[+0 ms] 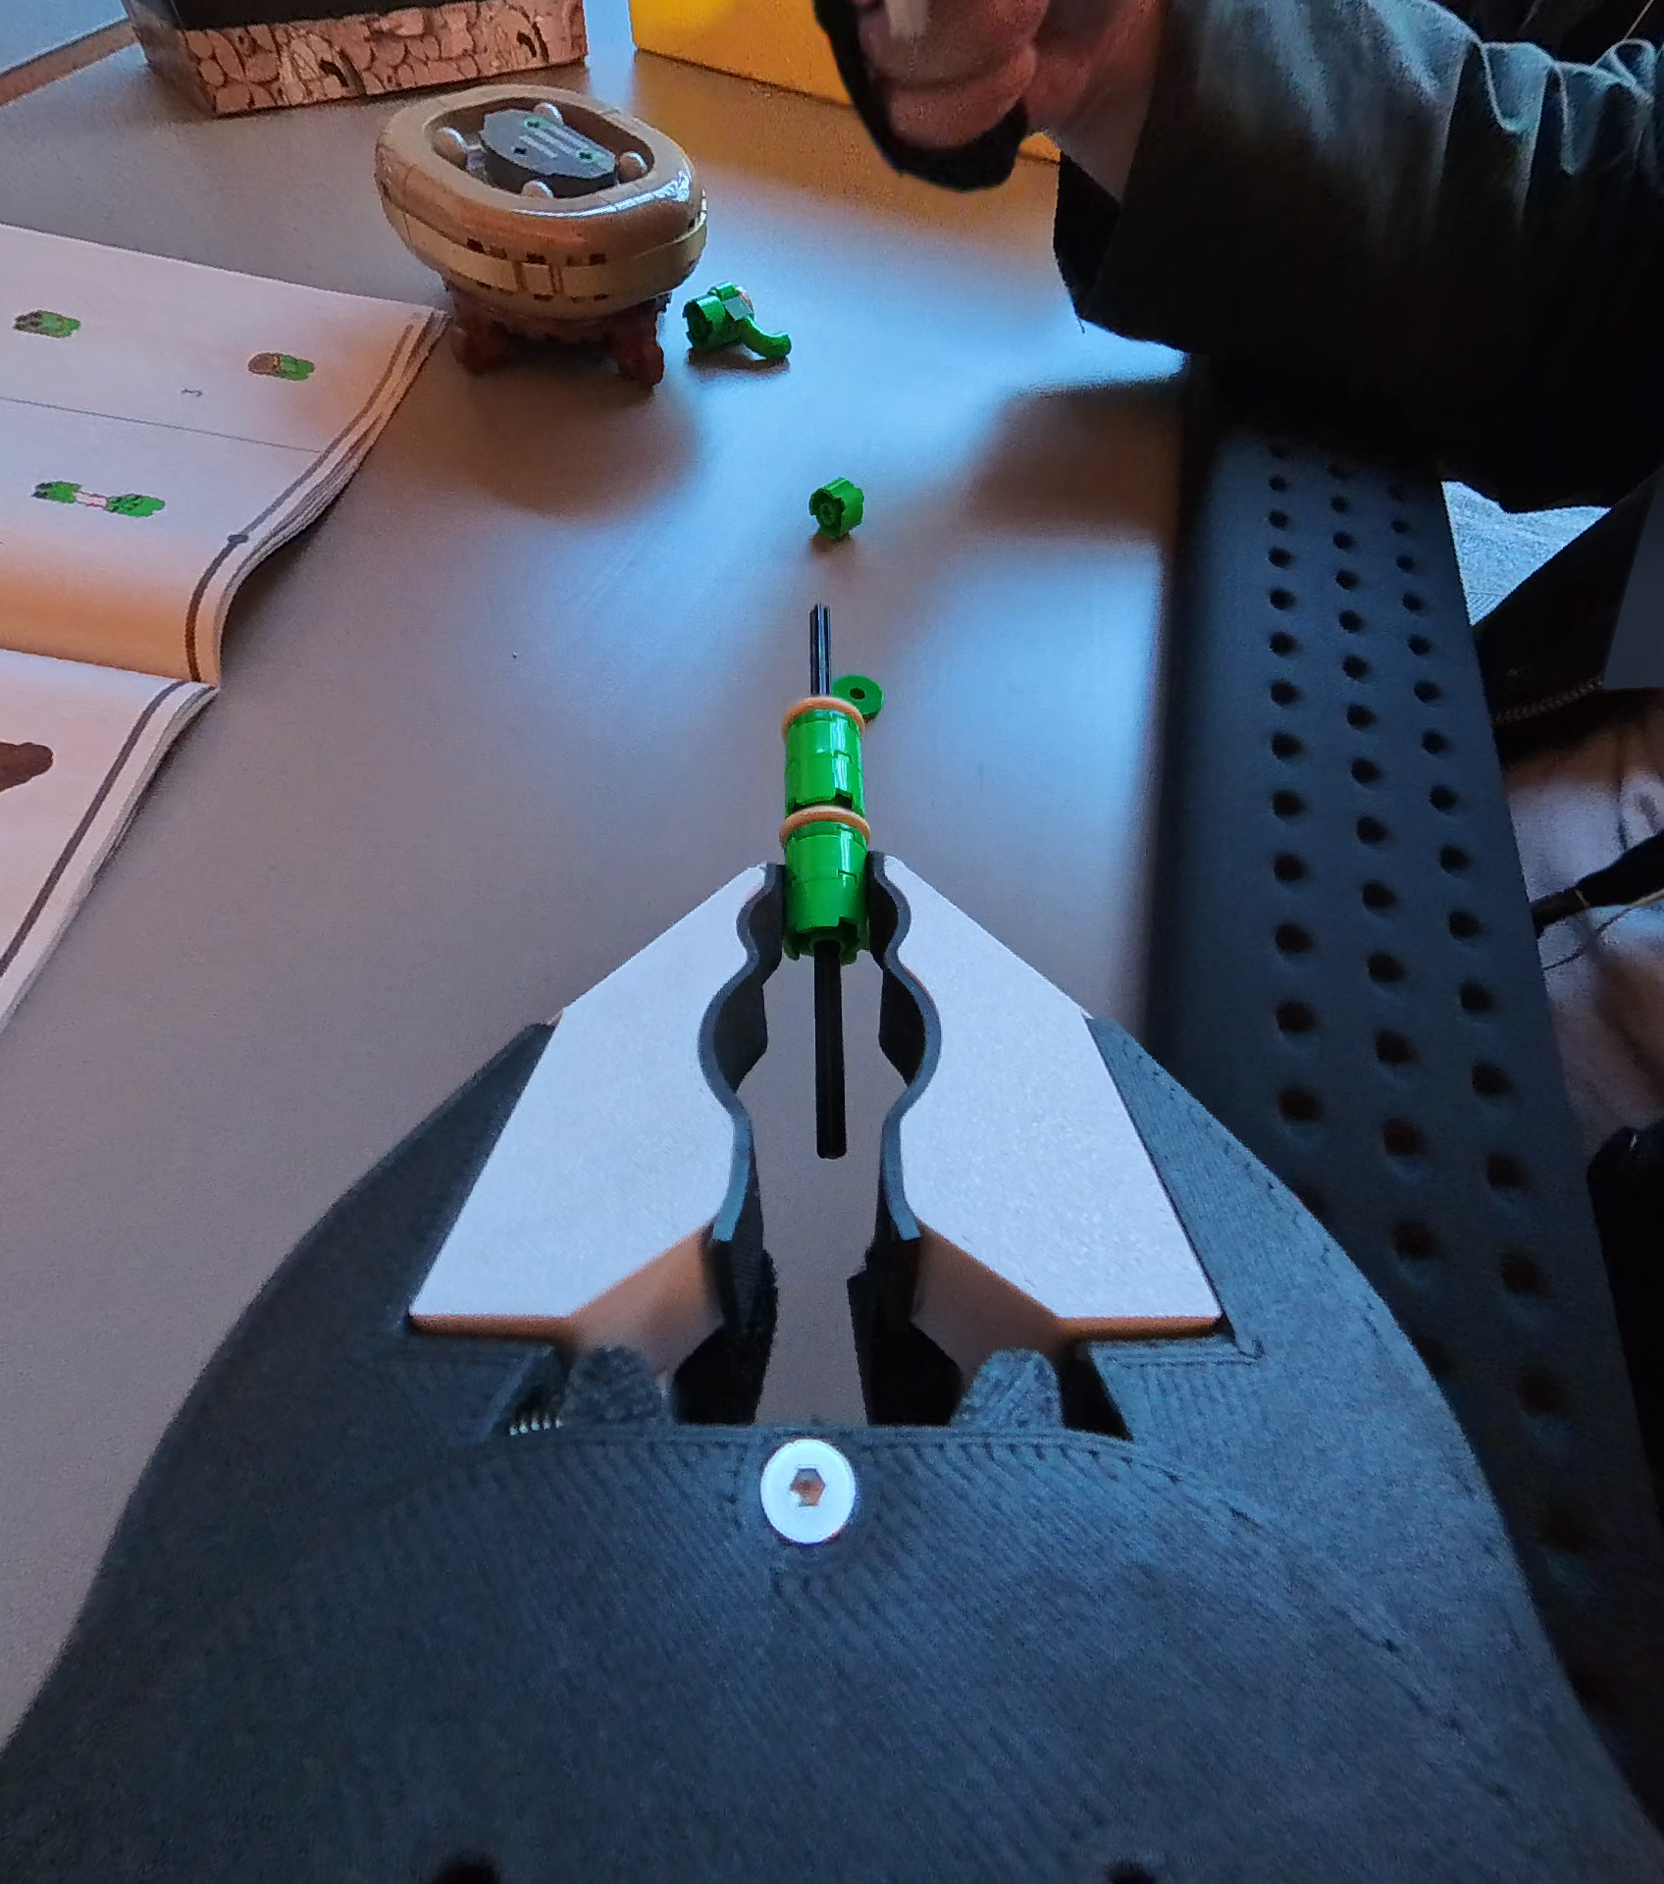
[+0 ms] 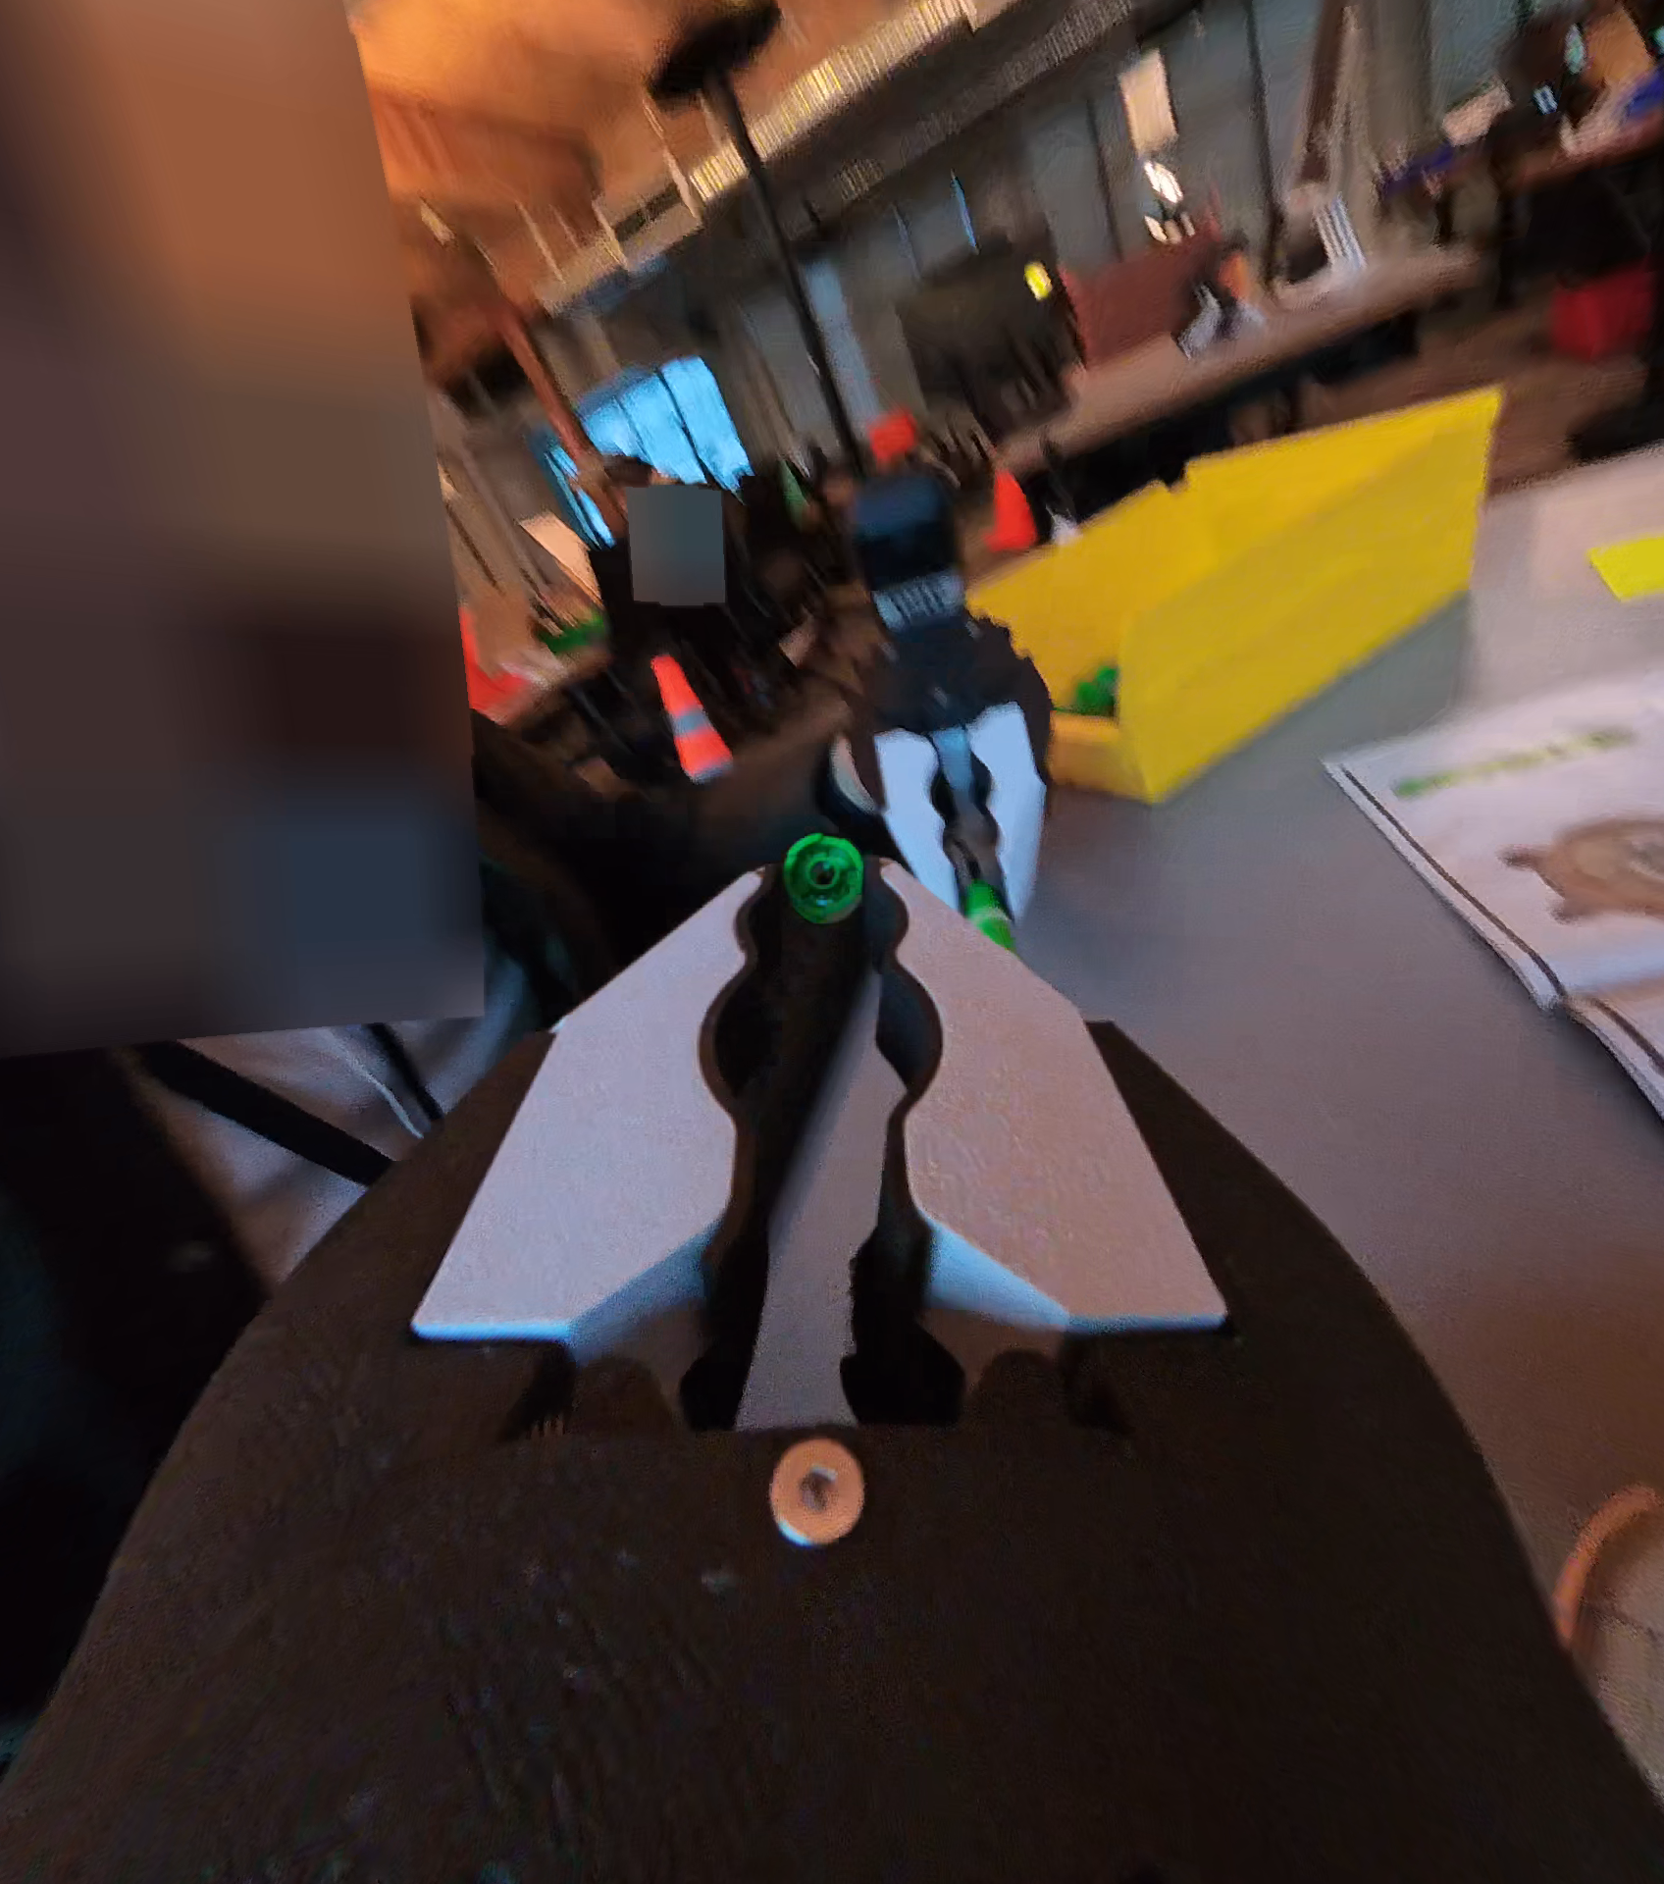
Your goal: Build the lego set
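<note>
Left wrist view showed the left gripper (image 1: 823,897) clamping a green stem (image 1: 822,816) on a black rod (image 1: 828,1050); the right gripper (image 2: 823,892) pinched a small green round piece (image 2: 822,889), likely needing threading onto that rod next.

Green stem (image 1: 823,816) glossy plastic; table (image 1: 522,816) smooth, matt; instruction booklet (image 1: 94,459) paper; chair arm (image 1: 1368,816) perforated matt plastic.
</note>
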A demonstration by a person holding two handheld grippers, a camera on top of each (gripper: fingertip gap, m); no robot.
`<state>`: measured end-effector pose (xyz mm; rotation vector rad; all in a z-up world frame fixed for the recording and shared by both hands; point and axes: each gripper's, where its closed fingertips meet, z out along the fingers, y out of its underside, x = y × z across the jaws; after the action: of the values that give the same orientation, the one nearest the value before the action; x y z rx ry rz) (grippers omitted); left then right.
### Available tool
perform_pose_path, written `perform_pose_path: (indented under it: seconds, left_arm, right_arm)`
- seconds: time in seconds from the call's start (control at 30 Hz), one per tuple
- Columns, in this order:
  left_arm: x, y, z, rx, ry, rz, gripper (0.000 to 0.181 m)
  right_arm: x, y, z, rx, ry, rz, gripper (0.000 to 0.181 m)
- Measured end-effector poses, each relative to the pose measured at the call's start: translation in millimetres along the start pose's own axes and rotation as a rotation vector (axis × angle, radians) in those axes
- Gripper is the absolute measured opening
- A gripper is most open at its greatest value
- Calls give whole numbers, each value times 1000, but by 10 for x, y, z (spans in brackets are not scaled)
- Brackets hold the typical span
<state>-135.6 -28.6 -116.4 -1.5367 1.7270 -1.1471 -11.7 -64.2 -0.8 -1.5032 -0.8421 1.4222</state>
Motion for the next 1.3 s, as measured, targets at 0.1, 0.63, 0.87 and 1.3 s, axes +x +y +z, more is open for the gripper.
perform_pose_path:
  seconds: [0.1,0.63,0.87,1.3]
  left_arm:
    - [0,5,-2,-2,-1,1,15]
    - [-21,73,10,-35,-9,-1,15]
    - [-24,89,9,-42,-8,-3,15]
    - [89,8,42,-13,67,-35,15]
  right_arm:
    - [-147,-173,-64,108,-98,24,13]
    - [698,1149,98,-642,358,-127,14]
    - [749,1335,-40,-744,376,-117,25]
    - [496,983,737,-505,259,-320,32]
